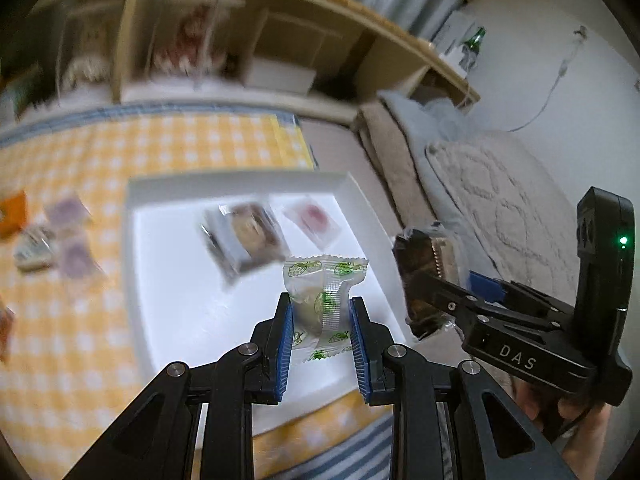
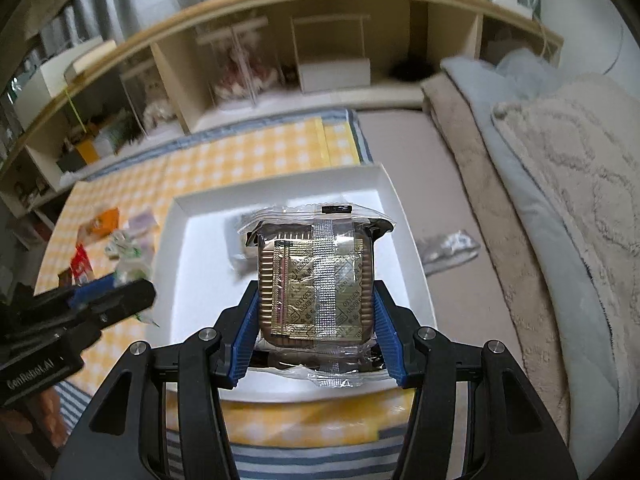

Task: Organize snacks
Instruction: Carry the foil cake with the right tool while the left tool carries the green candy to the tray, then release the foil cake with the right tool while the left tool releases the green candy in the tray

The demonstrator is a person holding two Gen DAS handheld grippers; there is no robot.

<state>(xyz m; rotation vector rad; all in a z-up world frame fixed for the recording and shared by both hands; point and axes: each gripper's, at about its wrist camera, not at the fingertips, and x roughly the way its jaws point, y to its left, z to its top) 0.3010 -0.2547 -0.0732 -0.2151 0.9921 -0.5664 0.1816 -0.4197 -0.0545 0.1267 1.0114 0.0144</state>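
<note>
A yellow checked cloth (image 1: 80, 152) covers the floor before a low wooden shelf (image 2: 280, 12), with loose snacks (image 1: 60, 236) at nine o'clock and a white tray (image 1: 160, 192) at centre. The left gripper (image 1: 321, 316) pinches a green-printed sweet (image 1: 320, 296) above the tray; at three o'clock the right gripper (image 2: 316, 320) clasps a brown biscuit pack (image 2: 316, 280). Both appear mid-delivery: next, lower each into bare tray space and release.
</note>
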